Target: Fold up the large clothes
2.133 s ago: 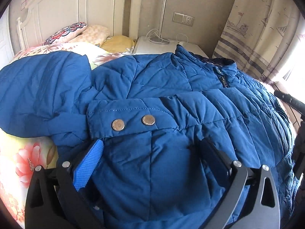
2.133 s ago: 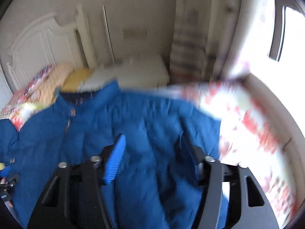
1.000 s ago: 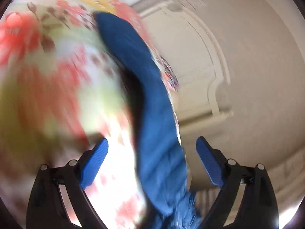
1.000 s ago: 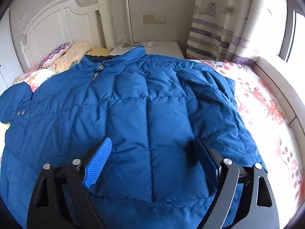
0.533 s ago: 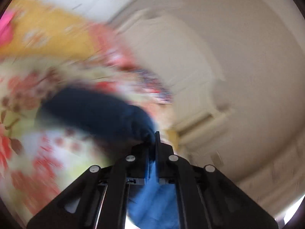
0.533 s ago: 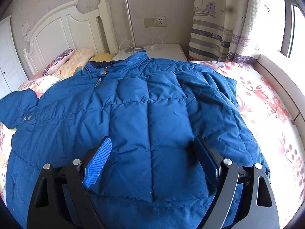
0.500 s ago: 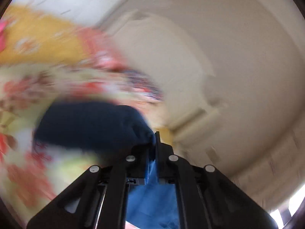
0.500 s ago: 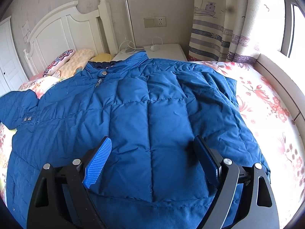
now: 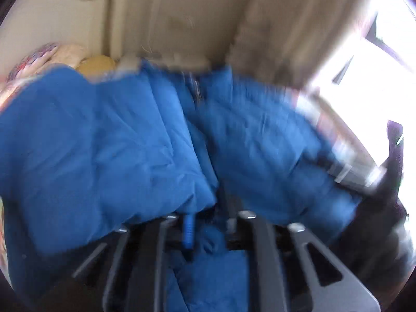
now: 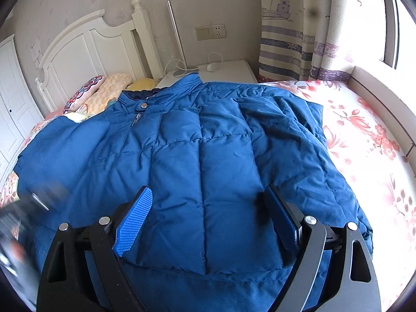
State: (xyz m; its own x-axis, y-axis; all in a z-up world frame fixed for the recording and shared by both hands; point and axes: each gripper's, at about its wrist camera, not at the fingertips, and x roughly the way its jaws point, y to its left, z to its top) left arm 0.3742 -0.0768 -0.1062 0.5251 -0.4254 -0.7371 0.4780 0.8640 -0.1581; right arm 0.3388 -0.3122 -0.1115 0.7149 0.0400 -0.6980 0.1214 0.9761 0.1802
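Observation:
A big blue padded jacket (image 10: pixel 208 143) lies spread on the bed, collar toward the headboard. Its left sleeve (image 10: pixel 57 156) is folded in over the body. My right gripper (image 10: pixel 208 221) hovers open above the jacket's lower middle, with nothing between its pads. The left wrist view is blurred by motion. In it my left gripper (image 9: pixel 209 221) sits low over the jacket (image 9: pixel 104 143), jaws narrow and opening, with a bunch of blue sleeve cloth between the pads. The left gripper (image 10: pixel 23 215) also appears as a dark smear at the lower left of the right wrist view.
A floral sheet (image 10: pixel 364 130) covers the bed to the right of the jacket. A white headboard (image 10: pixel 85 46) and pillows (image 10: pixel 104 91) stand at the far end. A nightstand (image 10: pixel 228 70), a striped curtain (image 10: pixel 299 39) and a window ledge (image 10: pixel 384 98) border the right side.
My left gripper shut on the sleeve out at the left, then rolled upright and swung it across onto the jacket body. The right gripper has stayed where it was, open.

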